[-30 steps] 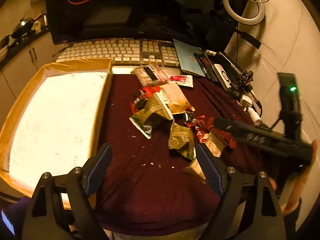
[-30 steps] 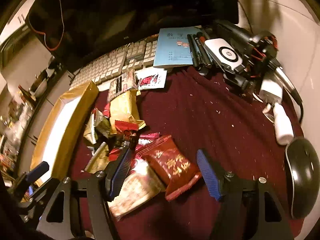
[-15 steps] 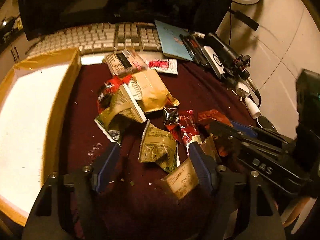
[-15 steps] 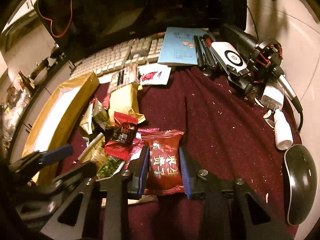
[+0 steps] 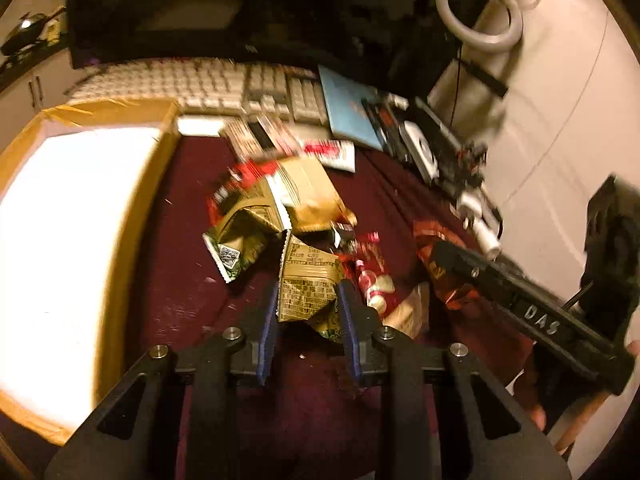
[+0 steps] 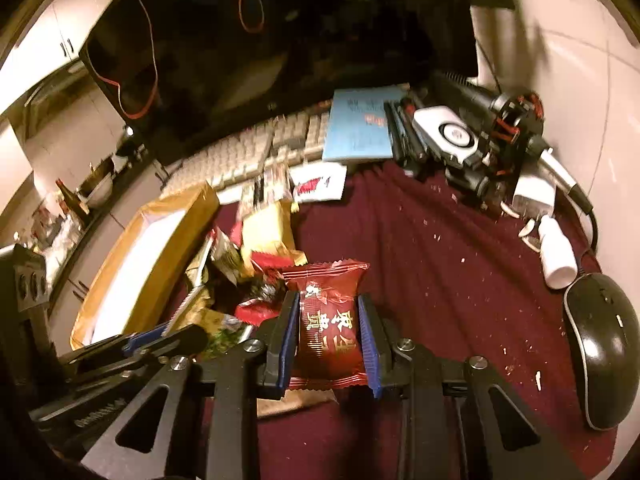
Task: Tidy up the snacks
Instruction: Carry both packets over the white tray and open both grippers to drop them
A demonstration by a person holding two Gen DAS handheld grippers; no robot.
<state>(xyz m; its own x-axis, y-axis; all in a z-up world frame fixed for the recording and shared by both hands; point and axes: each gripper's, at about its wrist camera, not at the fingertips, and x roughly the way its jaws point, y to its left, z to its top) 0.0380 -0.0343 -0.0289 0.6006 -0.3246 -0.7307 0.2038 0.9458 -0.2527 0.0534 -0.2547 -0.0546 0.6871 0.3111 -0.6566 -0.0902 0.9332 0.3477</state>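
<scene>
A pile of snack packets (image 5: 280, 200) lies on the dark red cloth (image 6: 440, 280), beside a cardboard box (image 5: 132, 208) with a white inside. My left gripper (image 5: 308, 286) is closing, its blue pads against both sides of a gold packet (image 5: 306, 268) at the near edge of the pile. My right gripper (image 6: 327, 296) is shut on a red packet (image 6: 330, 320) with gold characters, held upright between the pads. In the left wrist view the right gripper (image 5: 448, 256) reaches in from the right. The left gripper's arms (image 6: 160, 336) show at the lower left of the right wrist view.
A keyboard (image 5: 224, 80) and a dark monitor (image 6: 280, 40) stand behind the pile. A blue booklet (image 6: 360, 128), pens and camera gear (image 6: 500, 132) crowd the back right. A white bottle (image 6: 558, 252) and a black mouse (image 6: 604, 344) lie at the right edge.
Both grippers went from wide open to closed. The left came forward and down onto the gold packet. The right closed on the red packet, which now stands upright between its pads.
</scene>
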